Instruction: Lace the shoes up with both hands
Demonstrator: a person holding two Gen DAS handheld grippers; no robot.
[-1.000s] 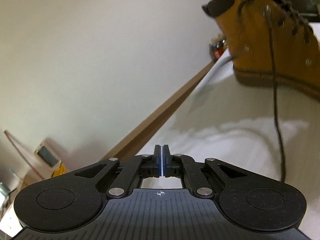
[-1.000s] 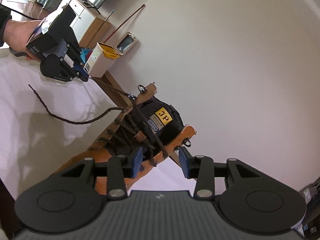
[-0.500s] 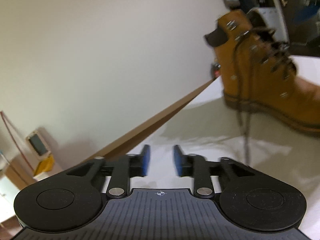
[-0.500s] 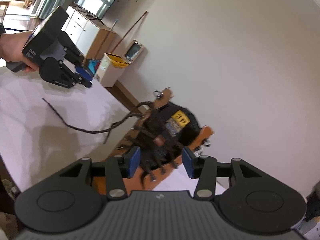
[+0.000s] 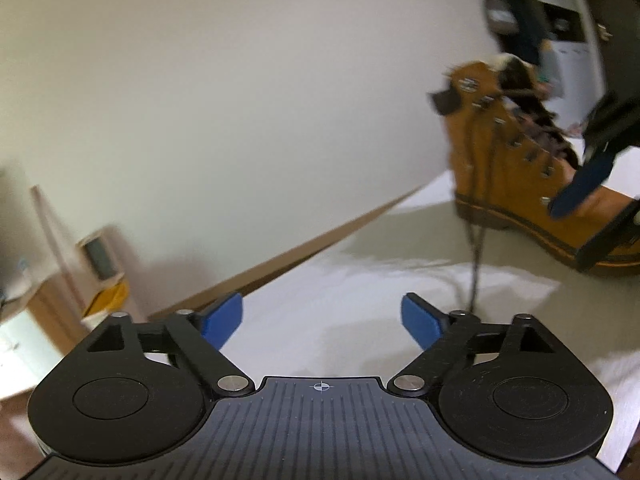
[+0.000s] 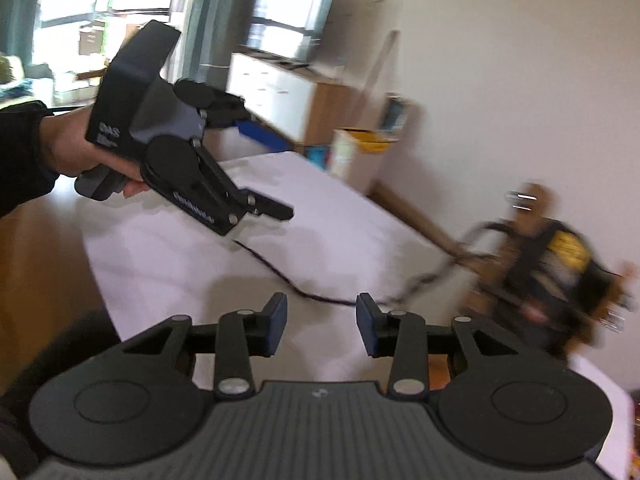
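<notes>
Left wrist view first: our left gripper (image 5: 322,318) is opening, blue pads spread wide with nothing between them. A second ago those pads were pressed flat together, so we have let go on this side. The boot (image 5: 520,172) stands upright on the white table (image 5: 320,272), and it has slid from close overhead to farther off to the right, meaning we have pulled back from it. Its loose lace (image 5: 476,264) trails down from the boot's near side onto the table, ending just beside our right-hand pad.

Right wrist view now: our right gripper (image 6: 321,326) is closing, pads apart, and the lace (image 6: 304,294) lies across the table beyond them, not pinched. The boot (image 6: 556,264), blurred, has swung from between these pads to well off right. The left gripper (image 6: 260,168), in a hand (image 6: 76,152), hovers above the lace's far end.

Our reading: the lace is free, a handover is under way, and the right side must catch it next.
</notes>
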